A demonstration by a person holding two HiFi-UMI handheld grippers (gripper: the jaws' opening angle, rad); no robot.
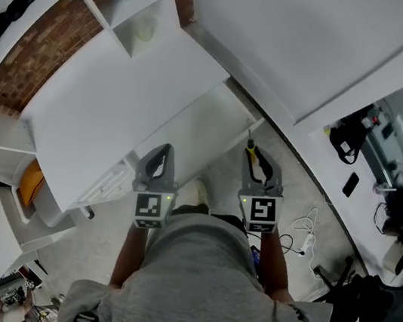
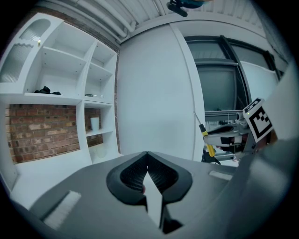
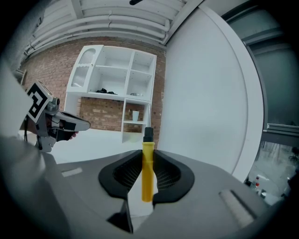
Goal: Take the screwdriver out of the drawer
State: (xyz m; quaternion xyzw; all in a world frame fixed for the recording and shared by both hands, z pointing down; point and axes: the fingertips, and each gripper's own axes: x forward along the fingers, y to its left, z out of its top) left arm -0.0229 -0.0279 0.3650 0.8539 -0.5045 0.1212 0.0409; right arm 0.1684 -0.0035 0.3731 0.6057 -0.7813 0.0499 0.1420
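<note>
The screwdriver (image 3: 147, 172) has a yellow handle with a black collar and a thin metal shaft that points up. My right gripper (image 3: 147, 161) is shut on its handle. In the head view the screwdriver (image 1: 252, 156) sticks out ahead of the right gripper (image 1: 260, 168), above the floor beside the white table (image 1: 112, 103). My left gripper (image 1: 159, 155) is held level next to it, over the table's edge. Its jaws meet at the tips with nothing between them, as the left gripper view shows (image 2: 147, 158). That view also catches the screwdriver (image 2: 207, 140) at the right.
A white shelf unit (image 3: 114, 88) on a brick wall holds a cup (image 3: 135, 115) and a black object (image 3: 103, 91). A big white wall panel (image 1: 306, 36) stands ahead. A white cabinet with an orange thing (image 1: 30, 183) sits at the lower left. Cables (image 1: 304, 235) lie on the floor at the right.
</note>
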